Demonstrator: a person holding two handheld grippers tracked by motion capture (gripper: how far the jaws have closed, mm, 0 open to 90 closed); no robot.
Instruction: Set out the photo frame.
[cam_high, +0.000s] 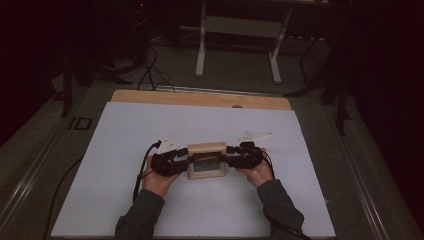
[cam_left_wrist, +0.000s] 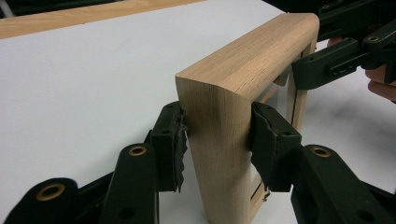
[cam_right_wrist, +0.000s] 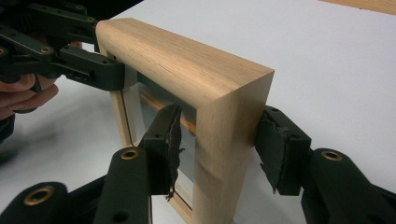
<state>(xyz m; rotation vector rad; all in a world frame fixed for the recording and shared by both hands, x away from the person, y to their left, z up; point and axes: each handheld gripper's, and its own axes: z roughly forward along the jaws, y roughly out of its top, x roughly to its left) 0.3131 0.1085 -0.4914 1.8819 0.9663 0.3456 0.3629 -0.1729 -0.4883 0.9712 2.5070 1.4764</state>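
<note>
two hand-held grippers clamp a wooden picture frame from either side on a white tabletop.

the wooden frame (cam_high: 206, 161) stands upright near the middle of the white tabletop (cam_high: 125, 140), its glass pane facing the person. the left gripper (cam_left_wrist: 217, 140) pinches the frame's left upright, one pad on each face of the wood. the right gripper (cam_right_wrist: 219, 140) pinches the right upright the same way, its jaws touching front and back. a hand holds each gripper, with dark sleeves coming in from the bottom edge.
</note>
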